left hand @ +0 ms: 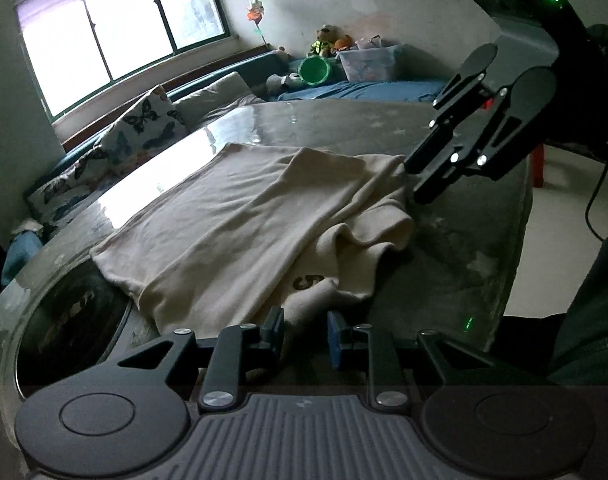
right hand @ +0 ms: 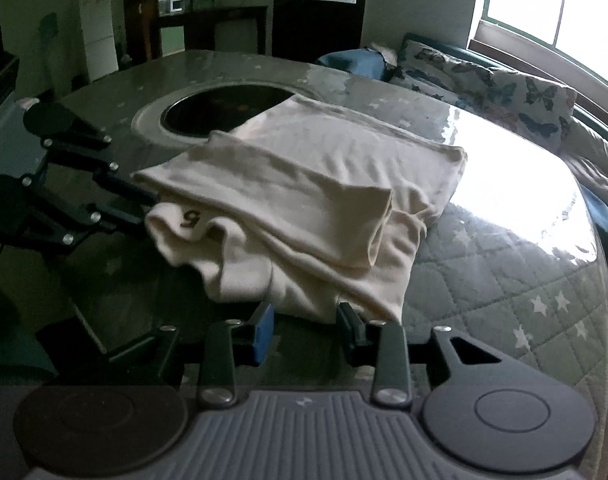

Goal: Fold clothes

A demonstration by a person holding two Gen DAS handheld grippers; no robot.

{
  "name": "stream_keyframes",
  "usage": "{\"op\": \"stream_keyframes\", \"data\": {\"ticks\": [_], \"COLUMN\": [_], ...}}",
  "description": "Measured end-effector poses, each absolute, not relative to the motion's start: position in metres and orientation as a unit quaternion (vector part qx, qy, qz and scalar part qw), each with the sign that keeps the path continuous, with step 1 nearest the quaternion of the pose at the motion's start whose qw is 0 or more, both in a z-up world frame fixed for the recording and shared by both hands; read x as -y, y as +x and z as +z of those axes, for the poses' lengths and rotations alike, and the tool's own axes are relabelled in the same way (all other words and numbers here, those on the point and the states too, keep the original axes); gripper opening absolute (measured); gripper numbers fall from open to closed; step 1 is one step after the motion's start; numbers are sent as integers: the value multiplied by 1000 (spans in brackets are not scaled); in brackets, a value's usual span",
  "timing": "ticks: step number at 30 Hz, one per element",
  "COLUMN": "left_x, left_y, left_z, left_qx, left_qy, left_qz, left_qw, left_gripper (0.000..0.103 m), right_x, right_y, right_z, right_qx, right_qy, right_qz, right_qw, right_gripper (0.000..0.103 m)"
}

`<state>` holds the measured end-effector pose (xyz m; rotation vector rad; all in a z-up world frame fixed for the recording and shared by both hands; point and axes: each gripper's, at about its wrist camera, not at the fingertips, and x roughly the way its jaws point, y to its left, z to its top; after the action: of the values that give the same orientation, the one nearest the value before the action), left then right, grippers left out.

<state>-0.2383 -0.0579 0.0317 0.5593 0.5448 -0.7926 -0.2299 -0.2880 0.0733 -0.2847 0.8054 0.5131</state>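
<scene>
Cream garment point(right hand: 304, 196): partly folded, rumpled, dark printed mark at one edge; lies on the table point(right hand: 504, 264) with quilted star-patterned cover, partly over a dark round inset point(right hand: 219, 108). Left gripper point(left hand: 306, 330): fingers apart, empty, at the garment's edge. Right gripper point(right hand: 306, 326): fingers apart, empty, at the opposite edge. Butterfly-print cushions point(right hand: 500, 88) beyond the table.

Cream garment point(right hand: 304, 184) on a grey-green quilted table point(right hand: 504, 280)

The garment is plain cream with a dark printed "5" point(right hand: 189, 220) on a fold, ahead and left of the right gripper's point(right hand: 306, 330) black fingers, one of which has a blue pad point(right hand: 263, 330). The table cover, to the right of those fingers, is grey-green, quilted in diamonds with small white stars. Beyond lie a white pillow point(right hand: 500, 92) patterned with dark blue butterflies, and in the left view a green bucket point(left hand: 315, 70) and blue bedding point(left hand: 364, 90).
</scene>
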Motion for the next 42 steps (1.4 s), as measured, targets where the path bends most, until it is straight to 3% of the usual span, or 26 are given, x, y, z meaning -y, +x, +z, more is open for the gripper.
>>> {"op": "stream_keyframes", "data": {"ticks": [12, 19, 24, 25, 27, 32, 39, 42], "left_x": [57, 58, 56, 56, 56, 57, 56, 55], "left_y": [-239, -236, -225, -222, -216, -200, -179, -177], "left_z": [23, 26, 38, 41, 45, 53, 58, 58], "left_qx": [-253, -243, -238, -237, -238, -240, -248, -250], "left_qy": [282, 260, 229, 223, 212, 191, 169, 167], "left_qz": [-389, -376, -365, -363, -359, -358, -358, -361], "left_qw": [840, 856, 870, 873, 877, 882, 884, 883], "left_gripper": [26, 11, 9, 9, 9, 9, 9, 9], "right_x": [280, 277, 276, 276, 276, 270, 258, 253], "right_y": [-234, -235, -238, -239, -240, -245, -239, -228], "right_z": [65, 63, 66, 66, 67, 62, 54, 52], "right_qx": [-393, -394, -382, -377, -369, -346, -312, -301], "right_qy": [-151, -153, -163, -166, -172, -209, -234, -235], "right_qz": [264, 268, 267, 266, 264, 268, 268, 267], "right_qw": [868, 866, 870, 871, 874, 874, 881, 885], "right_gripper": [35, 35, 36, 36, 47, 52, 52, 45]}}
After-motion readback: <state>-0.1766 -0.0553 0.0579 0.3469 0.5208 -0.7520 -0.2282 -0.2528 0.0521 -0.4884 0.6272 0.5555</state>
